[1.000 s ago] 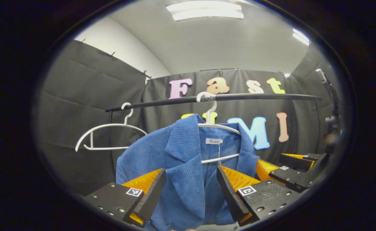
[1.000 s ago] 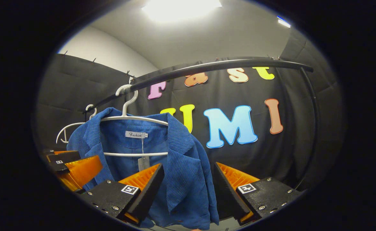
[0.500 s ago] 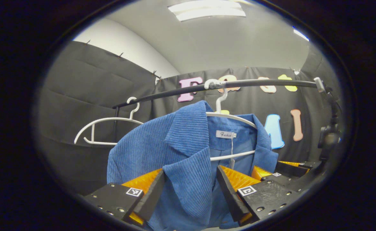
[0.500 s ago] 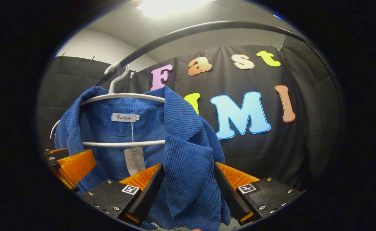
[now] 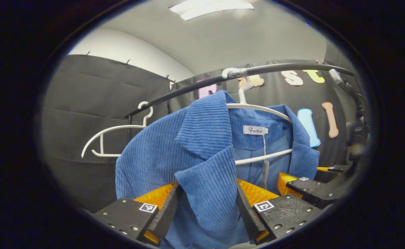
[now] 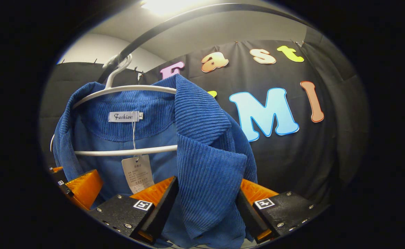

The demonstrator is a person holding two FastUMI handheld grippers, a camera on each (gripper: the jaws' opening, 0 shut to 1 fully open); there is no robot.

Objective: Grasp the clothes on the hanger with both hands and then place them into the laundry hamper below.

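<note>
Left claw, bottom centre of the left gripper view: fingers spread wide, one on each side of a lapel of the blue corduroy jacket; cannot tell whether either finger presses the cloth, not clenched.

Right claw, bottom centre of the right gripper view: fingers likewise spread, straddling the opposite lapel of the jacket; contact cannot be told. This claw also shows at the lower right of the left gripper view, just beside the jacket's far front edge.

Jacket: hangs on a white plastic hanger, centre of the left gripper view; upper left in the right gripper view. White neck label and a paper swing tag on a string, inside the collar.

Black metal clothes rail: carries the hanger's hook, arcing across the upper frame.

Second white plastic hanger, bare: on the same rail, middle left of the left gripper view, apart from the jacket.
</note>
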